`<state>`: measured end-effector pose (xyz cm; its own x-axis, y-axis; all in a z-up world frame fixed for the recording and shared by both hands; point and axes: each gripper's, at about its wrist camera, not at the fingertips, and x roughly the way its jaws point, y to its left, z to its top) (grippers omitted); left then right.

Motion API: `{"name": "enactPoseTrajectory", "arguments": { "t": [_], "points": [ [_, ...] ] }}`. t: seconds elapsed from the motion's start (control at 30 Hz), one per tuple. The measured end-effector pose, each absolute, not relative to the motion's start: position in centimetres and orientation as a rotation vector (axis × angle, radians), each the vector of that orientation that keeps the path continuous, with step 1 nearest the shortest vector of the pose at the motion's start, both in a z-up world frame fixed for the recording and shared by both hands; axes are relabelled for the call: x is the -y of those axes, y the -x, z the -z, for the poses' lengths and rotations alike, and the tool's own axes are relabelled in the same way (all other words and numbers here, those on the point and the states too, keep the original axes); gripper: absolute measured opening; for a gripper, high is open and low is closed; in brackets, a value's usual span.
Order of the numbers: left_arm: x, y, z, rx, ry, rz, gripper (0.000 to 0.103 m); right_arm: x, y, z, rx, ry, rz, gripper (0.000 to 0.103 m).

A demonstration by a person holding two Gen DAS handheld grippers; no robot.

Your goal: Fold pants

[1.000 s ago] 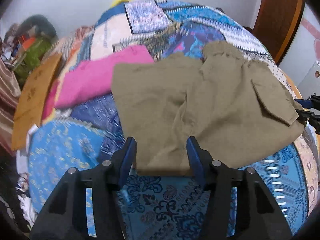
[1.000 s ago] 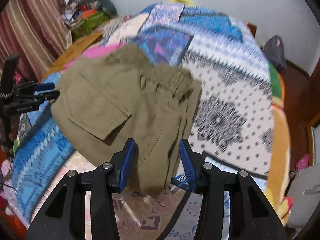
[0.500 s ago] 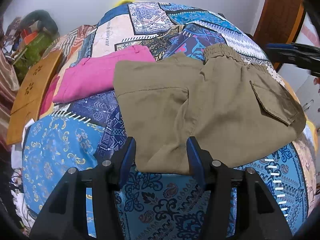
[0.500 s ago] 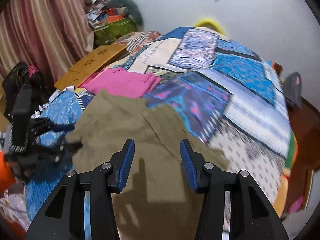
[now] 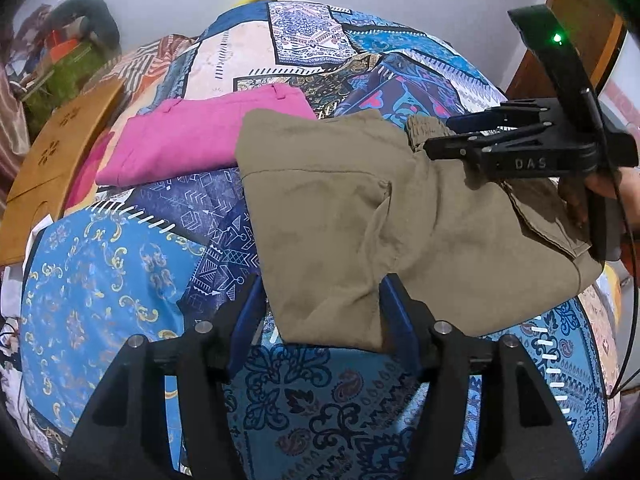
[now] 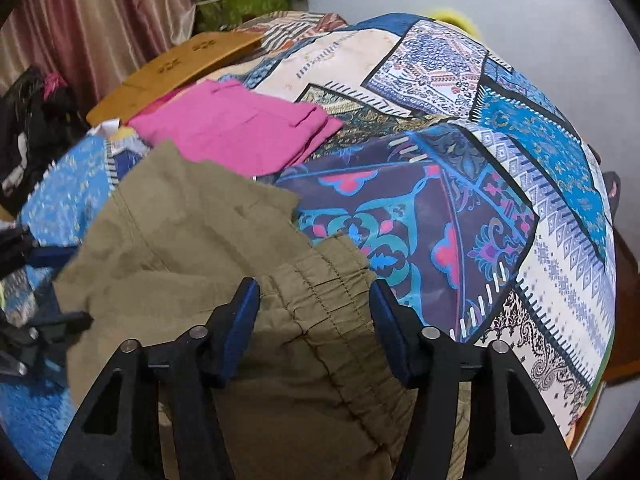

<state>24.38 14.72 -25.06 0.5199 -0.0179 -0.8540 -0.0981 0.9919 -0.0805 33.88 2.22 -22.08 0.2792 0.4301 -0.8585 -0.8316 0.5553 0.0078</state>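
Note:
Khaki pants [image 5: 400,216] lie folded on the patchwork bedspread [image 5: 120,260], cargo pocket to the right. My left gripper [image 5: 322,280] straddles their near corner; its jaws are opening and the pads do not press the cloth. My right gripper [image 6: 313,282] hovers over the elastic waistband [image 6: 328,280], jaws also opening, with cloth under and between the fingers but not pinched. In the left wrist view the right gripper [image 5: 438,136] reaches in from the right, held by a hand [image 5: 600,188]. The left gripper [image 6: 80,284] shows at the left edge of the right wrist view.
A folded pink garment [image 5: 192,140] lies just beyond the pants, touching their far left corner. A wooden board [image 5: 52,160] leans at the bed's left edge, with clutter [image 5: 60,52] behind it. Curtains [image 6: 80,20] hang on the left; a wooden door [image 5: 580,12] stands at the right.
The right gripper swung from the pants' right edge round to the waistband at their far side. The pants settled flatter on the bed. Both pairs of jaws widened a little.

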Motion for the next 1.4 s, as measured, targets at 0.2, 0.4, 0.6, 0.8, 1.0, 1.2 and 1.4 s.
{"name": "enactPoseTrajectory", "arguments": {
  "t": [0.2, 0.4, 0.6, 0.8, 1.0, 1.2, 1.4],
  "points": [
    [-15.7, -24.0, 25.6, -1.026, 0.15, -0.085, 0.063, -2.4, -34.1, 21.9, -0.923, 0.51, -0.845, 0.049],
    [-15.6, -23.4, 24.5, -1.029, 0.127, -0.103, 0.062, 0.2, -32.1, 17.6, -0.859, 0.435, -0.797, 0.049],
    [-15.7, -22.3, 21.3, -0.954, 0.039, -0.154, 0.067, 5.9, -28.0, 12.8, -0.763, 0.395, -0.719, 0.062],
    [-17.1, -23.6, 19.8, -0.924, 0.046, -0.154, 0.081, 10.7, -25.6, 12.1, -0.778, 0.356, -0.62, 0.07],
    [-18.9, -26.3, 22.3, -1.017, 0.132, -0.114, 0.082, 13.9, -24.7, 15.4, -0.868, 0.271, -0.554, 0.074],
    [-18.9, -27.6, 25.2, -1.08, 0.181, -0.059, 0.082, 15.1, -26.6, 20.1, -1.008, 0.182, -0.521, 0.074],
    [-18.7, -29.1, 26.6, -1.105, 0.214, -0.013, 0.082, 15.0, -29.5, 22.5, -1.058, 0.09, -0.56, 0.074]
  ]
}}
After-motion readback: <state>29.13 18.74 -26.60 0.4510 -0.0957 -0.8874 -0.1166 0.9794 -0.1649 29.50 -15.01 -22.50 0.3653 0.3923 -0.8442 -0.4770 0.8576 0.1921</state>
